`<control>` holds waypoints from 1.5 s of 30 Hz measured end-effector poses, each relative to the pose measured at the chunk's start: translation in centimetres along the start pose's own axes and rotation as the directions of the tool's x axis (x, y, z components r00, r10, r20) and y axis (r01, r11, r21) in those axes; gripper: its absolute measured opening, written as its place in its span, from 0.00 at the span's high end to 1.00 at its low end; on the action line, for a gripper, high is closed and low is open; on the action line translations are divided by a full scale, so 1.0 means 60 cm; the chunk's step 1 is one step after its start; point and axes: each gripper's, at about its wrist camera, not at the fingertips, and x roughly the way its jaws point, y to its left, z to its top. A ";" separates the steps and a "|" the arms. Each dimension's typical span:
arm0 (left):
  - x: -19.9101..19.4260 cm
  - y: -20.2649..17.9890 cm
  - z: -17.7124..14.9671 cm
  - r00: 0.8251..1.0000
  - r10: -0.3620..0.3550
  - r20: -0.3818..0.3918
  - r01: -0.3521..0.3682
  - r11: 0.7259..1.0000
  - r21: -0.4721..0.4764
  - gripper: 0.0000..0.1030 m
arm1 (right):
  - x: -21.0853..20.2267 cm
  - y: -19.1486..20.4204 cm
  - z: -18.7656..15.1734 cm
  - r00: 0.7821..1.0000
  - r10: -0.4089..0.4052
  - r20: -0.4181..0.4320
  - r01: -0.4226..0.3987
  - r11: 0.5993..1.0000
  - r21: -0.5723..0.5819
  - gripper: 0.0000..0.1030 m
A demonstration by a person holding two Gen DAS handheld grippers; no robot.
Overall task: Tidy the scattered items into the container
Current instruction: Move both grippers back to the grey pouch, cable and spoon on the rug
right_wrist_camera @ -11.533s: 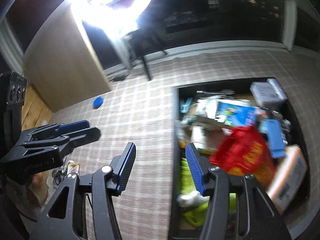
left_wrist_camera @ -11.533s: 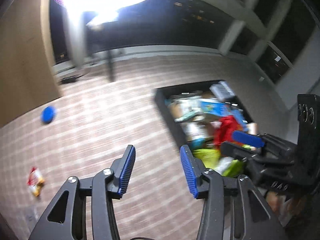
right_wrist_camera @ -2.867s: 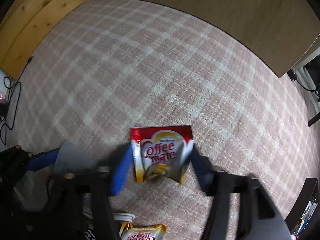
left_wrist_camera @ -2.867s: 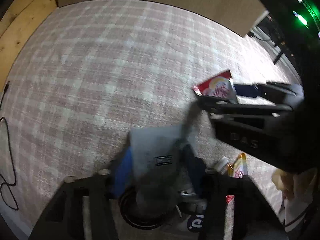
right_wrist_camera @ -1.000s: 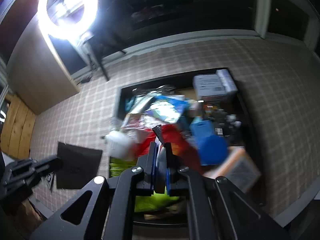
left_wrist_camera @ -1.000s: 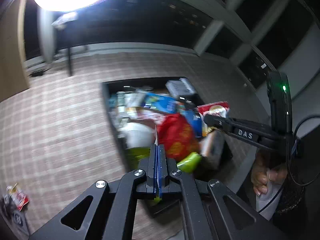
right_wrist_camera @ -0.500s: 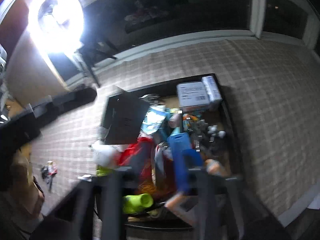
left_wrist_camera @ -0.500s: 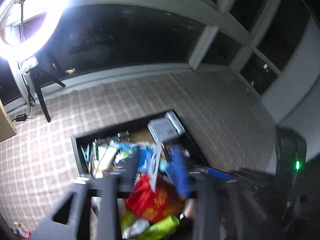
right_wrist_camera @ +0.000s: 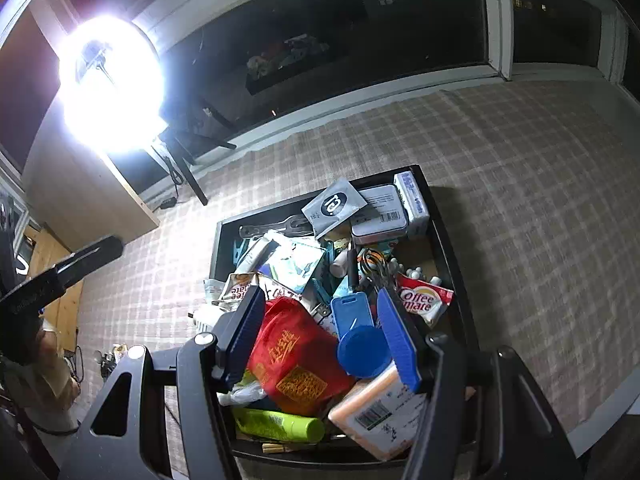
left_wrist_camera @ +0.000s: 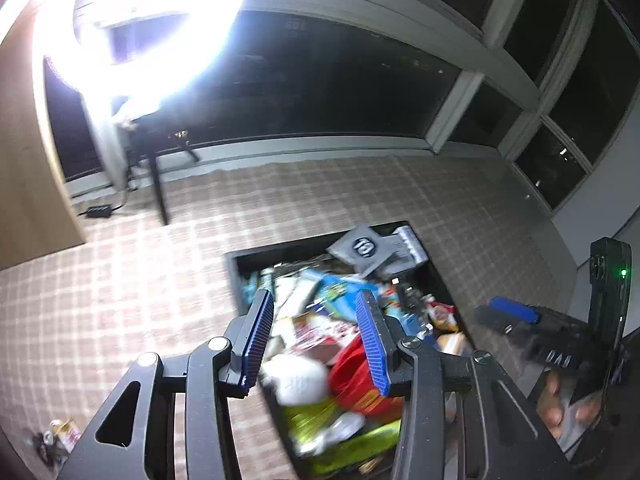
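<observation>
The plaid carpet point(right_wrist_camera: 520, 184) was seen across both views, with a ring light point(right_wrist_camera: 110, 94) glaring at upper left. The black container point(right_wrist_camera: 450, 240) sat on the carpet, packed full. The left gripper point(left_wrist_camera: 316, 336) was held above it, jaws spread apart, nothing between the blue pads. The right gripper point(right_wrist_camera: 322, 332) was likewise spread wide and empty over the container's near end. A red pouch point(right_wrist_camera: 296, 356) with gold print was noted between the right gripper's fingers, inside the container. A peach-coloured barcoded pack point(right_wrist_camera: 380, 412) lay at the near corner, and a green tube point(right_wrist_camera: 280, 424) lay along the near wall. A grey sachet point(right_wrist_camera: 334, 208) was resting on top at the far end, beside a white box point(right_wrist_camera: 380, 216). A Coffee mate sachet point(right_wrist_camera: 424, 300) lay by the right wall. A few small items point(left_wrist_camera: 60, 438), blurred, were seen on the carpet well apart from the container.
</observation>
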 end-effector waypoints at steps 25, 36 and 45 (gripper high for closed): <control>-0.251 0.519 -0.296 0.943 0.320 -0.093 -0.334 0.912 -0.239 0.61 | 0.102 0.379 -0.186 0.986 0.083 -0.146 -0.118 0.960 -0.256 0.44; -0.216 0.647 -0.399 0.927 0.325 -0.184 -0.366 0.893 -0.263 0.64 | 0.218 0.647 -0.301 0.946 0.118 -0.302 -0.251 0.855 -0.454 0.44; -0.168 0.685 -0.454 0.928 0.284 -0.240 -0.350 0.885 -0.307 0.71 | 0.299 0.785 -0.363 0.900 0.079 -0.429 -0.344 0.734 -0.585 0.69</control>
